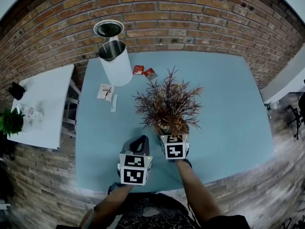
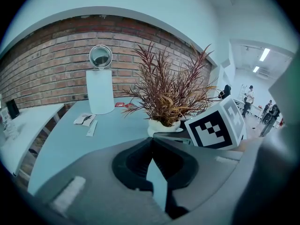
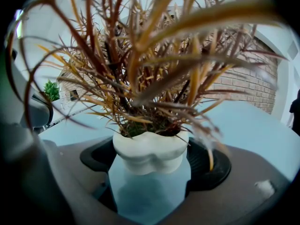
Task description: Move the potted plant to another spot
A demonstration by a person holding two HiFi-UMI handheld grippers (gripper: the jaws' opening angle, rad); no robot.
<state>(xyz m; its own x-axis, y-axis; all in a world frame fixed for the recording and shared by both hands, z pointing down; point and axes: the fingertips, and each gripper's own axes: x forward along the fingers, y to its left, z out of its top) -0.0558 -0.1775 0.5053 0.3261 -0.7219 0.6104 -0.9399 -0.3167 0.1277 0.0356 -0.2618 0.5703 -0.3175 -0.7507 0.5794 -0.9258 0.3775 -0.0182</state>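
Note:
The potted plant (image 1: 167,104) has spiky red-brown leaves and a small white pot, and it stands near the middle of the blue table (image 1: 228,118). My right gripper (image 1: 172,130) is at the pot's near side. In the right gripper view the white pot (image 3: 150,149) fills the gap between the two jaws, which close on its sides. My left gripper (image 1: 138,140) hangs just left of the plant, near the table's front edge. Its jaws meet at the tips with nothing held (image 2: 151,142). The left gripper view shows the pot (image 2: 164,125) beside the right gripper's marker cube (image 2: 215,125).
A tall white bin (image 1: 116,61) with its round lid (image 1: 108,28) stands at the table's far left by the brick wall. Red packets (image 1: 143,71) and paper sachets (image 1: 106,91) lie near it. A white side table (image 1: 43,104) with a green plant (image 1: 10,122) stands to the left.

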